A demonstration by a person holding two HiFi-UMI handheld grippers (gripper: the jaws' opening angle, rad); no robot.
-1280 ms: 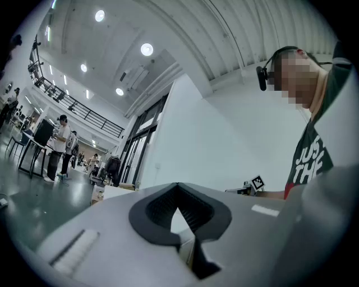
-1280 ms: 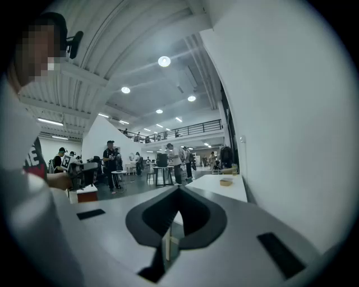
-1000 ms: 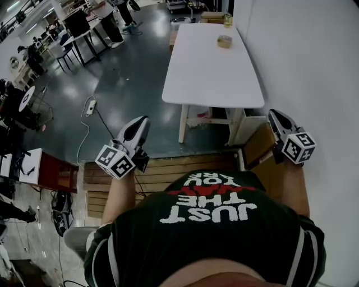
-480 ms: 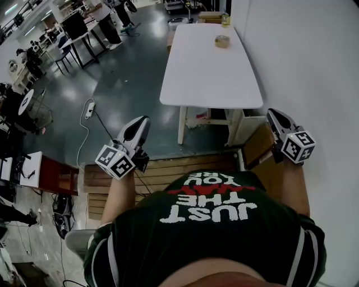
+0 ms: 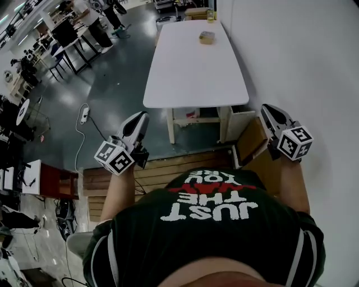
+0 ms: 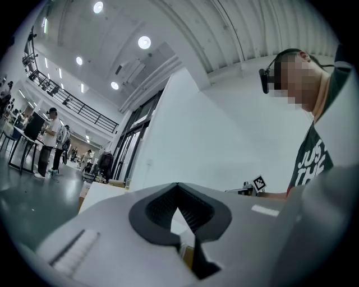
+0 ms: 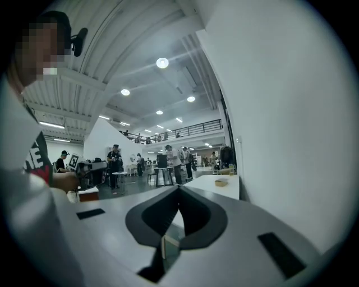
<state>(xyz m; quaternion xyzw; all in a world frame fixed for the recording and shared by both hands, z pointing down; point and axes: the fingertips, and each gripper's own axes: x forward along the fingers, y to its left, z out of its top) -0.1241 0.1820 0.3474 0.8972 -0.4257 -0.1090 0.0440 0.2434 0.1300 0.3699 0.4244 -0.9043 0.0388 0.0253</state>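
Head view looks steeply down; both gripper views face forward, sharing the white table (image 5: pixel 196 67).

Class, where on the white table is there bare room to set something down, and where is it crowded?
The white table is bare from its near edge to the small tan box. Past that box, the far end is crowded: a jar, a cardboard box.

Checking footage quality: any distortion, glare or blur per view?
Head view: sharp, evenly lit, white table bright without glare. Left gripper view: heavy fisheye, black corners, ceiling lamps blown out. Right gripper view: same fisheye, right tool fills the bottom.
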